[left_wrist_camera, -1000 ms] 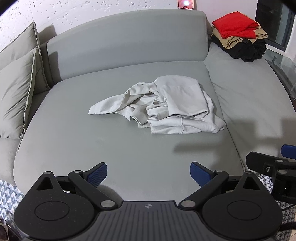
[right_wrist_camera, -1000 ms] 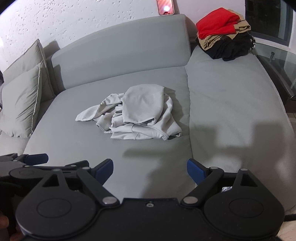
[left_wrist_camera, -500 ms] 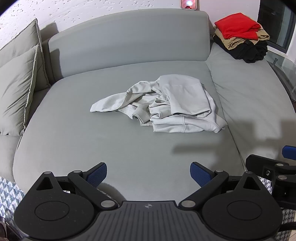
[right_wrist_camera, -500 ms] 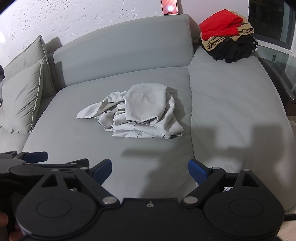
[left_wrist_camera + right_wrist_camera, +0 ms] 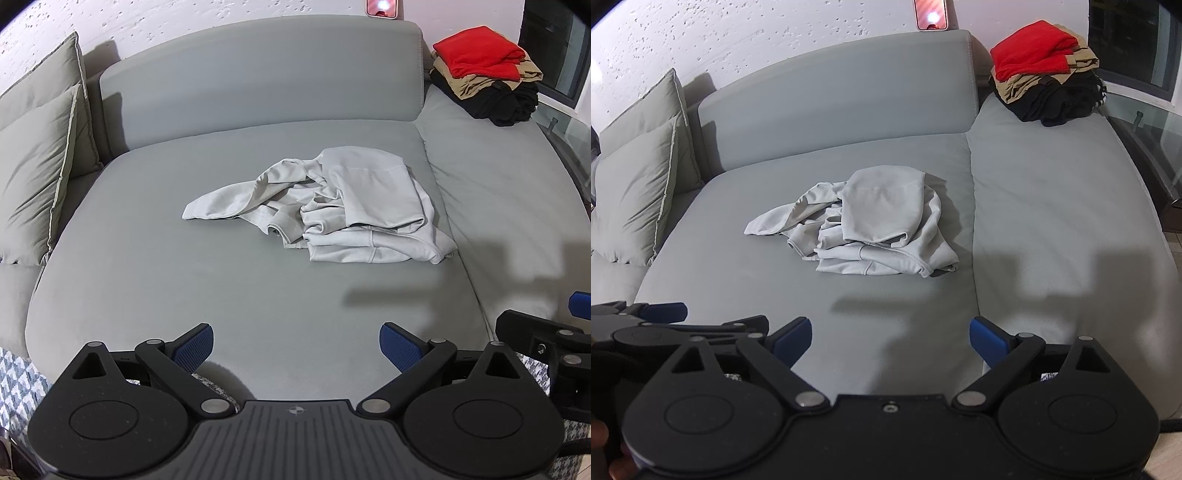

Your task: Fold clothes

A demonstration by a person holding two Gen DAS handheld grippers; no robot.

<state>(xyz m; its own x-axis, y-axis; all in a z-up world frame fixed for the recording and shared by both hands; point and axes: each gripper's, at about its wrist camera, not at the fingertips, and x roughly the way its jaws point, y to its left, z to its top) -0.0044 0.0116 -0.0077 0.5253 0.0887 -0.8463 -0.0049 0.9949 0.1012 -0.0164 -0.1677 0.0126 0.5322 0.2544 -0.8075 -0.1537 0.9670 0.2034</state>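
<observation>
Your left camera sat behind the left gripper [image 5: 296, 349], low at the sofa's [image 5: 258, 288] front edge, looking forward and down across the seat toward the backrest; your right camera looked the same way from behind the right gripper [image 5: 890, 338], just to the right; each caught the other gripper at its frame edge; both stood well back from the hoodie [image 5: 332, 206], and both shared it, the cushions [image 5: 635, 195] and the pile [image 5: 1045, 74] far right.

A grey sofa [image 5: 258, 302] with cushions [image 5: 33, 177] at its left edge backs onto a white speckled wall [image 5: 775, 33], a dark window [image 5: 1126, 40] at right.
</observation>
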